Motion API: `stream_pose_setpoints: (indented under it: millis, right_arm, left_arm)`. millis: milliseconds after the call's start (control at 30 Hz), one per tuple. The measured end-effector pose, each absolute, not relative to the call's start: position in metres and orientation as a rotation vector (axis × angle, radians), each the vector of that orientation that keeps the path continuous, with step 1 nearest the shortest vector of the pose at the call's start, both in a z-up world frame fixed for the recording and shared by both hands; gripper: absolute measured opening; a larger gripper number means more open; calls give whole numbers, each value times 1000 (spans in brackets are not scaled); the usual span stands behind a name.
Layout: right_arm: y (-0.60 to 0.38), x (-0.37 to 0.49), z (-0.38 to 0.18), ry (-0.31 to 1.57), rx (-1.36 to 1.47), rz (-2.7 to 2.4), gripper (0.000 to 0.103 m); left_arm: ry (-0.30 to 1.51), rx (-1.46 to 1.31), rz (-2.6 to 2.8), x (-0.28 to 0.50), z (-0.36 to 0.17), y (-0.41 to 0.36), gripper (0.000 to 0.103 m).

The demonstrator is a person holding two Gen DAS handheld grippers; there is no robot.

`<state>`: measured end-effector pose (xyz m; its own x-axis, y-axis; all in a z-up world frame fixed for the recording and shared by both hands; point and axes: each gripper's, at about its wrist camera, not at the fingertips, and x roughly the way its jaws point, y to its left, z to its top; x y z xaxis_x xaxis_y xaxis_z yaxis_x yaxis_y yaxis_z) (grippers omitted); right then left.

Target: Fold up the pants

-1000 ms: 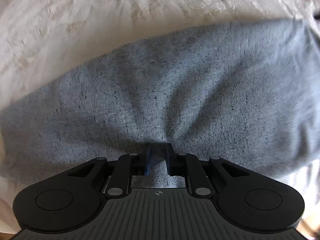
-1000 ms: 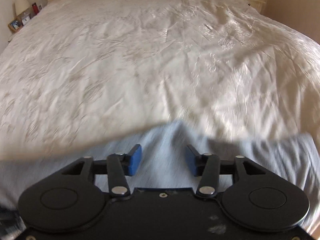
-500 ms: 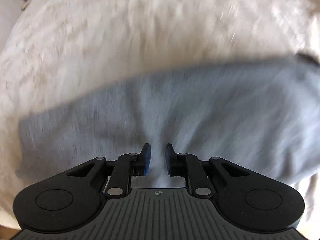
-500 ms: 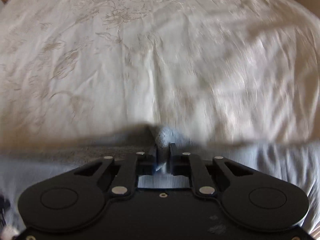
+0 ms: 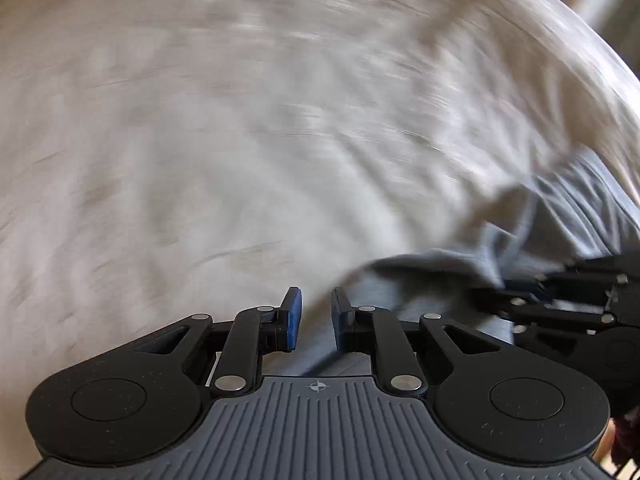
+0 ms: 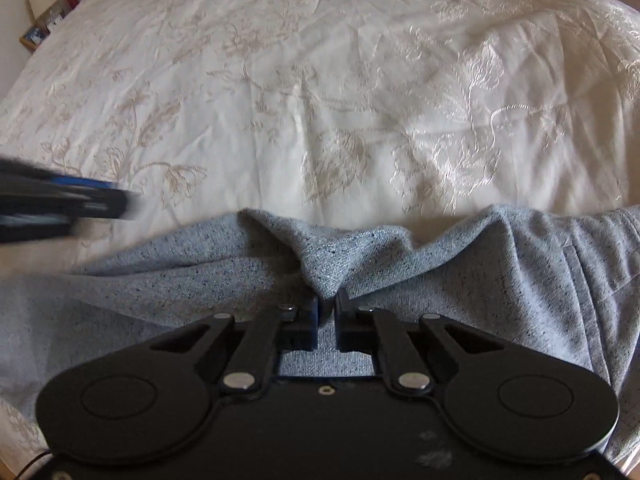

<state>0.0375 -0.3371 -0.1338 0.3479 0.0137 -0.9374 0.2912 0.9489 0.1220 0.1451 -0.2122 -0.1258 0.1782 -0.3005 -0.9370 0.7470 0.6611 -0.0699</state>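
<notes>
Grey pants (image 6: 460, 280) lie bunched along the near edge of the bed (image 6: 320, 80), on its cream embroidered cover. Right gripper (image 6: 327, 314) has its jaws pinched tight on a raised peak of the grey fabric. Left gripper (image 5: 316, 322) hangs at the pants' edge, jaws parted with nothing between them, its view streaked with blur. A bedside shelf (image 6: 44, 20) sits by the far left corner.

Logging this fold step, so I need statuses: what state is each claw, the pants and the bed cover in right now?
Left claw: open, pinching nothing, at the pants' edge.
Right claw: shut on a pinched-up fold of the pants.
Pants: grey, bunched and creased, lying on the bed cover.
Bed cover: spread out, lightly wrinkled.
</notes>
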Motion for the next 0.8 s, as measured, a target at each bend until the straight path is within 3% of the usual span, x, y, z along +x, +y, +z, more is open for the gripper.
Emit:
stream_pose_setpoints:
  millis: [433, 800]
  right_arm:
    - [-344, 31, -126, 1159, 336, -186, 8]
    - [-356, 42, -123, 1101, 382, -201, 6]
  left_arm:
    - [1118, 701, -1038, 131, -157, -254, 23]
    - [1198, 507, -1077, 153, -159, -261, 23]
